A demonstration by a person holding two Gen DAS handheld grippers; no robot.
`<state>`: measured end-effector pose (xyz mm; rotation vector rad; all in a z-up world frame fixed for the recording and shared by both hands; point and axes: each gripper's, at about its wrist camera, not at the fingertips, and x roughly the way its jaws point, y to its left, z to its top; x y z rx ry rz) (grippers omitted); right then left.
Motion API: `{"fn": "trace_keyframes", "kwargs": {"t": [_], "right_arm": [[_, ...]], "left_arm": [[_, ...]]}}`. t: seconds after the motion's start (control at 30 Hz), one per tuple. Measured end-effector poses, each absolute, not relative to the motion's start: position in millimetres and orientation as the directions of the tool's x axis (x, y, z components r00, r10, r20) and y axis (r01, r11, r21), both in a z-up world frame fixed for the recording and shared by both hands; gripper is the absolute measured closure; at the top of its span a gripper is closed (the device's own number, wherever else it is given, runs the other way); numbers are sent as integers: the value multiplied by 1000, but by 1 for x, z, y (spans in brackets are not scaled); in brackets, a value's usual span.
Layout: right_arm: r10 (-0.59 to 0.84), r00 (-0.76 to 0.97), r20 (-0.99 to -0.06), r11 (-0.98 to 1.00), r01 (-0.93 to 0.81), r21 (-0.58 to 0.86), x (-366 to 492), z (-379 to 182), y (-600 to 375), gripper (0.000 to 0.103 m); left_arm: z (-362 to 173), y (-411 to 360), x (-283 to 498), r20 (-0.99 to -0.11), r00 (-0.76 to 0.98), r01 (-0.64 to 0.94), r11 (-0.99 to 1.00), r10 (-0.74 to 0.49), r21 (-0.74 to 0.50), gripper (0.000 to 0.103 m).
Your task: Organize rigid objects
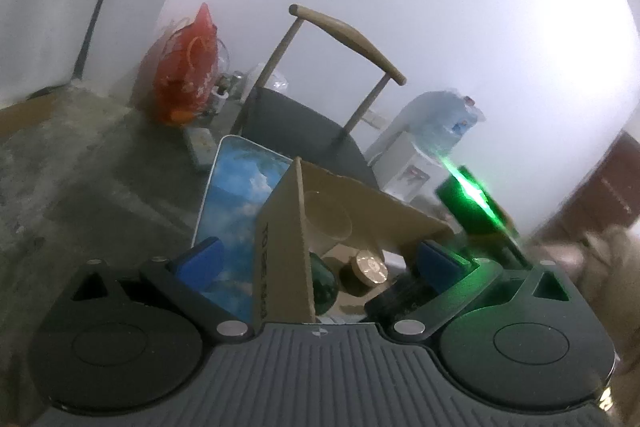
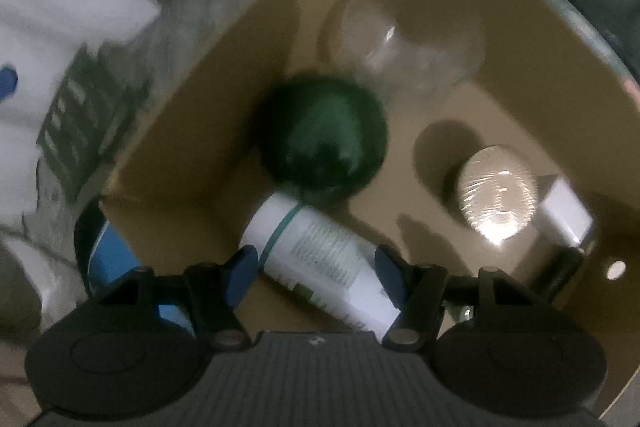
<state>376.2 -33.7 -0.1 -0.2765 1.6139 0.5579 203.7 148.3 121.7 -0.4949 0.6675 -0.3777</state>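
A cardboard box [image 2: 224, 75] holds a dark green ball [image 2: 324, 139], a clear glass [image 2: 404, 35], a round foil-topped tin [image 2: 496, 195], a small white block [image 2: 566, 211] and a white tube with a green band [image 2: 320, 259]. My right gripper [image 2: 316, 263] is over the box, its blue pads on either side of the tube, which lies between them. My left gripper [image 1: 320, 259] is open, straddling the box's upright flap [image 1: 284, 239]. A phone with a sky picture [image 1: 236, 215] stands by the left pad. The ball [image 1: 326, 287] and tin [image 1: 370, 267] show below.
A chair [image 1: 304, 115] stands behind the box, with a red bag [image 1: 186, 67] and a water bottle on a white box [image 1: 432, 131] on the concrete floor. A green-lit device [image 1: 476, 207] is at the right. White packages [image 2: 60, 7] lie left of the box.
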Motion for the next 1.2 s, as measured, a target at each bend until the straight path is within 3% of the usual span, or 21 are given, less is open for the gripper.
{"fn": "trace_keyframes", "kwargs": {"t": [0.17, 0.4, 0.5, 0.77, 0.9, 1.1, 1.2], "right_arm": [[135, -212, -968, 829, -510, 228, 385, -11, -25, 29], [263, -291, -920, 822, -432, 371, 397, -30, -32, 22], [279, -272, -921, 814, -441, 377, 396, -24, -44, 32], [338, -253, -907, 809, -414, 417, 405, -21, -61, 41], [403, -203, -892, 804, -388, 451, 406, 4, -80, 81], [403, -156, -902, 799, -420, 429, 393, 25, -98, 79], [320, -109, -941, 812, -481, 331, 392, 25, -96, 78]], "left_arm": [[111, 155, 208, -490, 710, 186, 805, -507, -563, 0], [110, 162, 208, -482, 722, 166, 800, -496, -576, 0], [109, 163, 207, -482, 720, 156, 793, -499, -588, 0], [108, 160, 207, -489, 718, 146, 794, -495, -590, 0], [108, 159, 207, -497, 715, 146, 800, -492, -582, 0], [107, 156, 209, -498, 709, 156, 800, -499, -580, 0], [106, 154, 207, -499, 704, 162, 798, -506, -580, 0]]}}
